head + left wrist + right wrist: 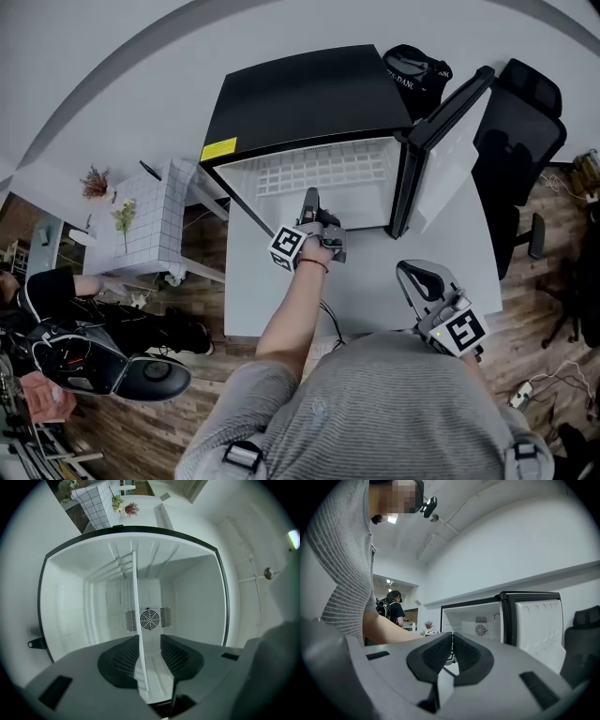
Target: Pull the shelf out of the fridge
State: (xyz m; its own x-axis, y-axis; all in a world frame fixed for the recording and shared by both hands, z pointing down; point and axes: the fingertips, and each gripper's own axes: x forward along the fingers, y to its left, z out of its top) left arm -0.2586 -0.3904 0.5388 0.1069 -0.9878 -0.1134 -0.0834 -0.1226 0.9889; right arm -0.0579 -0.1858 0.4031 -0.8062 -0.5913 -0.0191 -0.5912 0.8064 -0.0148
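Observation:
A black mini fridge stands on a white table with its door swung open to the right. Inside lies a white wire shelf. My left gripper reaches level into the fridge's opening. In the left gripper view the shelf's front edge runs as a thin white bar between the jaws of the left gripper. It lies close to one pad and clear of the other, so the gripper is open. My right gripper hovers over the table near my body, shut and empty.
A black office chair and a black bag sit right of and behind the fridge. A white grid-tiled stand with small plants is to the left. Another person stands in the background. A cable lies on the table.

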